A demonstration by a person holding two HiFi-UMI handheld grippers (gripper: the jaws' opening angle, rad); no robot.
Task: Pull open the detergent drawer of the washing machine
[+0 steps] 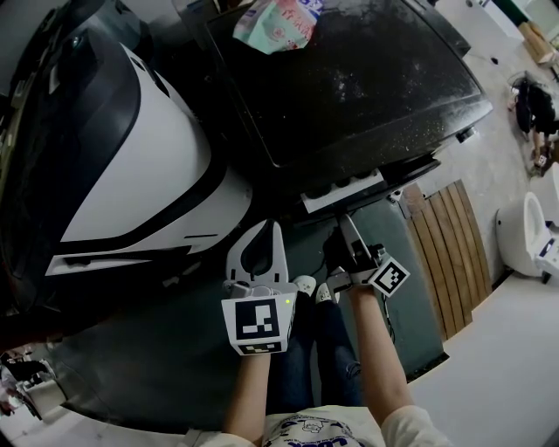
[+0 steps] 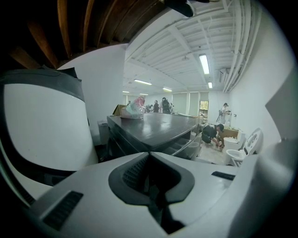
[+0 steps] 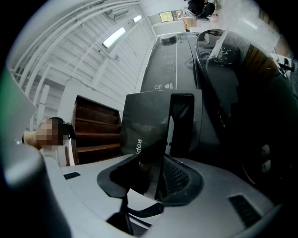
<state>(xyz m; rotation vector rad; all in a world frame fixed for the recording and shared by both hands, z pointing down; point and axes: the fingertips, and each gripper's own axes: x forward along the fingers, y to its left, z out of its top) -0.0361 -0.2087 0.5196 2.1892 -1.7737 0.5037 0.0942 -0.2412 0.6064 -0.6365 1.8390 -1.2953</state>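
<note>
Nearest, both forearms reach fwd from the bottom of the head view. L side: left gripper (image 1: pixel 269 230) hangs low in front of the machine w/ its jaws brought together, nothing between them. Its own view (image 2: pixel 149 155) confirms this: tips meet, empty, just pointing at the machine from a short way off.

R side: right gripper (image 1: pixel 348 237) is clamped on the front panel of the detergent drawer (image 1: pixel 342 190). In the right gripper view (image 3: pixel 156 163) the dark panel w/ part of a brand name (image 3: pixel 148 122) sits pinched between the pads.

Next out, the drawer's white tray sticks out from under the top edge of the washing machine (image 1: pixel 349 87), at its front, and a row of compartments shows. So I'd judge the pull as mostly done. Can't tell if the tray is at full travel; what's left is prob. the last bit of slide, if any, then letting go.

Further: a bag (image 1: pixel 276 23) lies on the dark lid at the far edge. A big white-and-black shell (image 1: pixel 131 175) stands to the L of the machine, and a slatted wooden board (image 1: pixel 447 255) is on the floor to the R.
</note>
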